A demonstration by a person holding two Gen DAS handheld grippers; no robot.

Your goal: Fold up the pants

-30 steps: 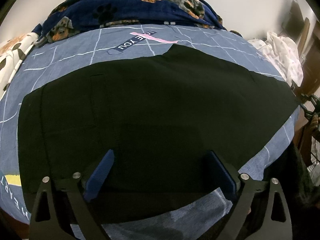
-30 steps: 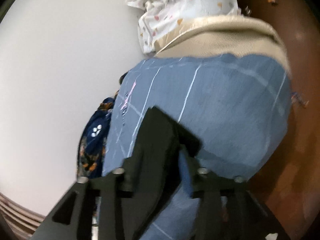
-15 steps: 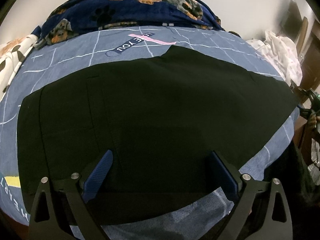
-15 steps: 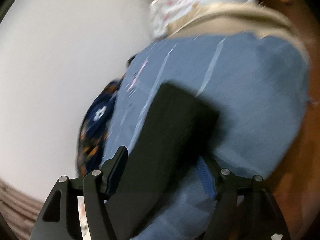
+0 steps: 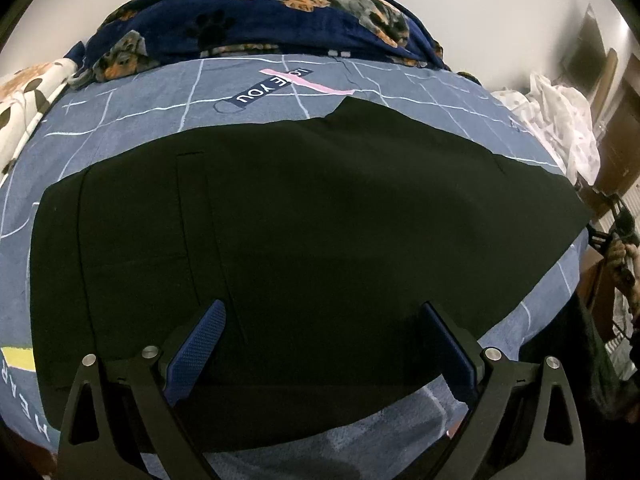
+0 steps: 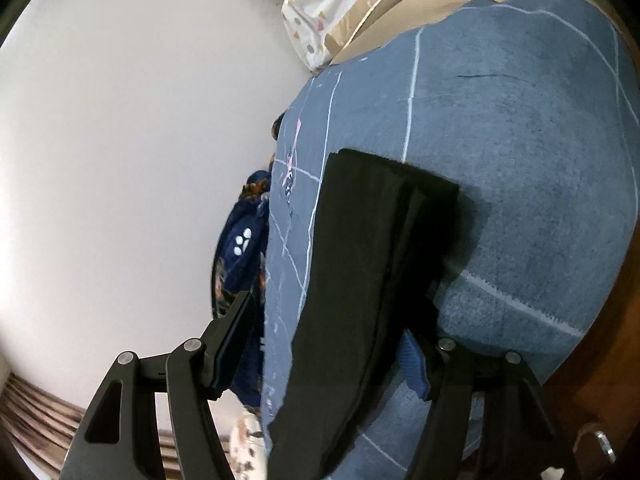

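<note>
Between right jaws: pants (image 6: 360, 280) leg end lies on the bedsheet (image 6: 540, 200), pads clear of cloth.
Right gripper (image 6: 324, 344): jaws spread, just narrowed slightly.
Left gripper (image 5: 320, 344): jaws spread wide above the pants' near edge, nothing pinched.

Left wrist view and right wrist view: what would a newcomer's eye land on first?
The black pants, spread wide across the blue grid-lined bedsheet, fill the middle of the left wrist view, with the open left gripper over their near edge. Behind them lies a navy dog-print blanket. In the right wrist view the pants' end sits between the jaws of the open right gripper.
</note>
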